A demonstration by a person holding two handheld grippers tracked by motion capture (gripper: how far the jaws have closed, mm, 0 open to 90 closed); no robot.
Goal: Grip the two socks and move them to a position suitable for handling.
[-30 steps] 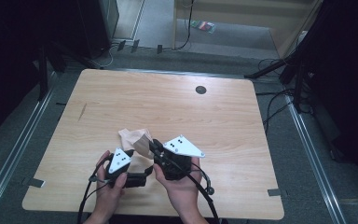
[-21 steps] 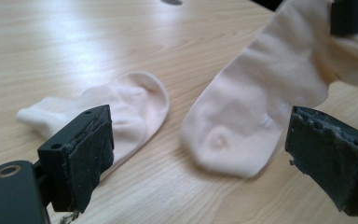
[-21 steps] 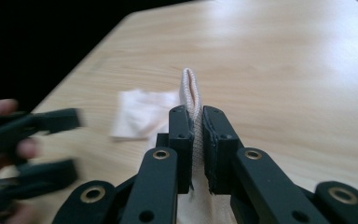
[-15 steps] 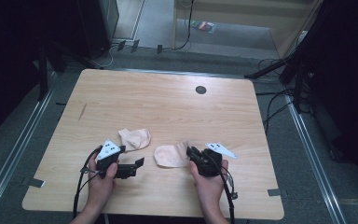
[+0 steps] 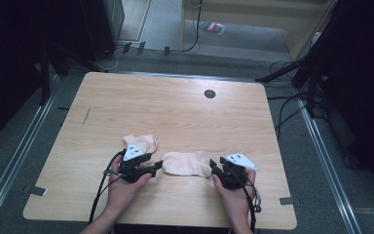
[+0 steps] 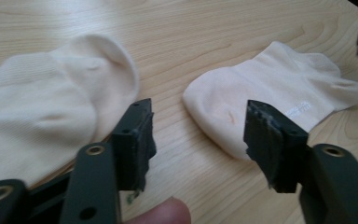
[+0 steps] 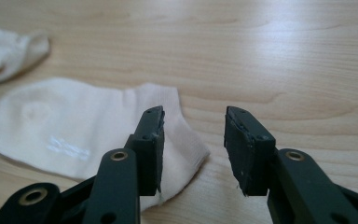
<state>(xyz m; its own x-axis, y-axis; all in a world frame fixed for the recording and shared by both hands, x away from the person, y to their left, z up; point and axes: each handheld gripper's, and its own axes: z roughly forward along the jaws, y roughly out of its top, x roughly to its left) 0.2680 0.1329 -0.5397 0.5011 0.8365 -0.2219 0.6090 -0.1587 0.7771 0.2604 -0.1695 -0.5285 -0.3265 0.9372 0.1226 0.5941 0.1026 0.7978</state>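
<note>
Pale wood lies under both your hands, which rest low near the table's [image 5: 185, 107] near edge, each gripper pointing inward at the sock [image 5: 187, 163] flat between them. It is cream-pink with small white lettering on its side. A second sock [image 5: 143, 143] lies just behind your left gripper [image 5: 157, 166]. That gripper's jaws have just been closing and stand half apart at the sock's toe, gripping nothing. Your right gripper's [image 5: 213, 168] jaws have just been opening; they stand released at its cuff.
</note>
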